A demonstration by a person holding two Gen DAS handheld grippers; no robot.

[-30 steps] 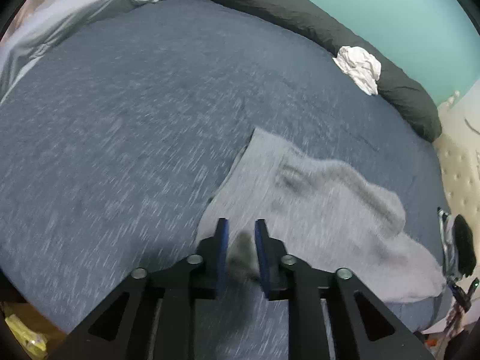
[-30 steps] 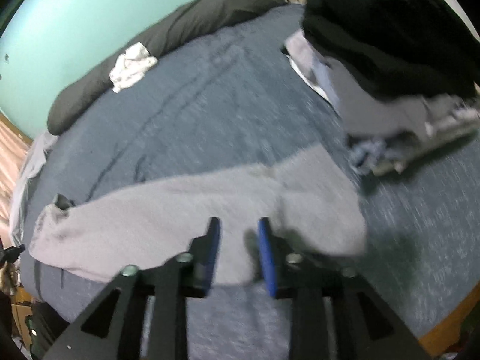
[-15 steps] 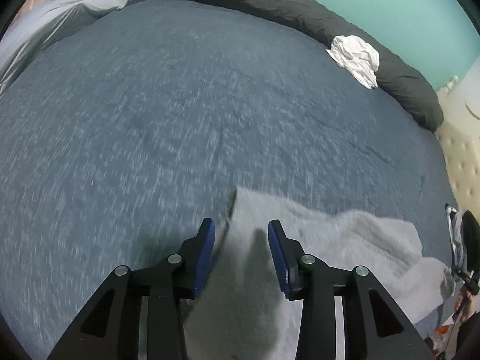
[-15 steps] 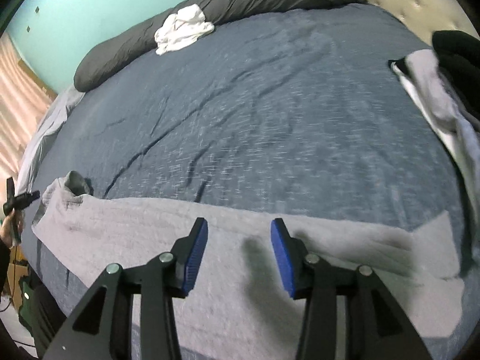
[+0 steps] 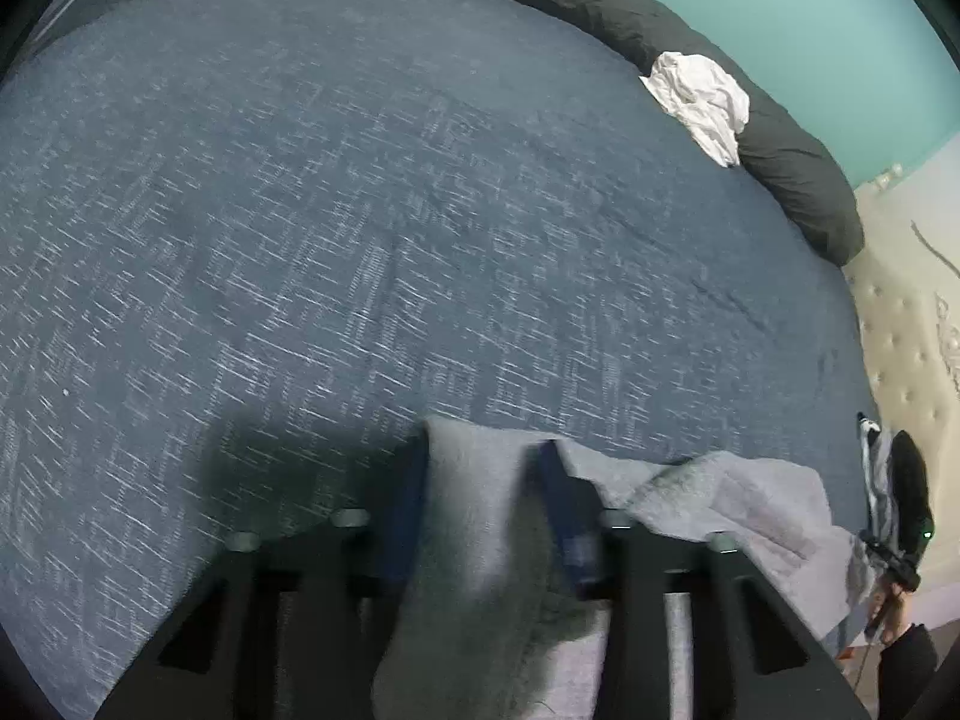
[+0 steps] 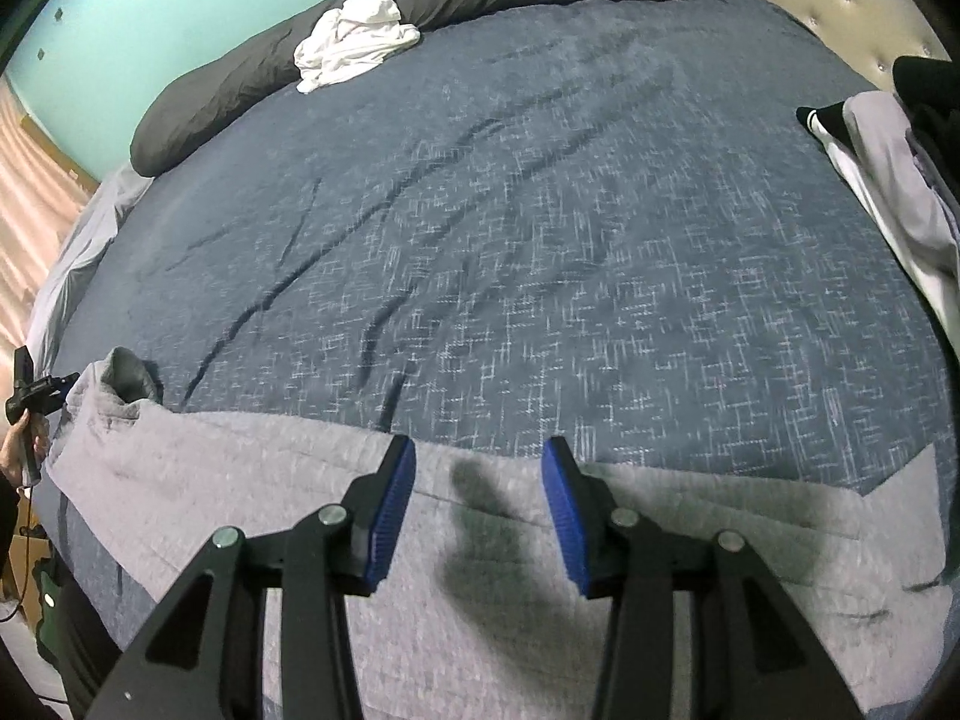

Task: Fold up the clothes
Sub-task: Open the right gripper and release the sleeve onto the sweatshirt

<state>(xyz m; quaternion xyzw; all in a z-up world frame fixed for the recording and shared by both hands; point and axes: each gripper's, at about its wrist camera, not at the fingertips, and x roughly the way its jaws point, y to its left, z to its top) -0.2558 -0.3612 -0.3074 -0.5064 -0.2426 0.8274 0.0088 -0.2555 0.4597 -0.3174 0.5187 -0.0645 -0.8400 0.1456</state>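
Grey garment (image 6: 252, 480) spread flat, rumpled on blue bedspread (image 6: 540, 240); left gripper (image 5: 480, 480), right gripper (image 6: 477, 474) both agape

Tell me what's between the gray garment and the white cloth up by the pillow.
Only bare blue bedspread lies between the gray garment and the white cloth; the right wrist view shows it.

We see right gripper (image 6: 478, 468) with jaws apart over grey garment (image 6: 240, 498) spread on blue bed (image 6: 540, 240); white cloth (image 6: 351, 48) on dark bolster (image 6: 240, 78)
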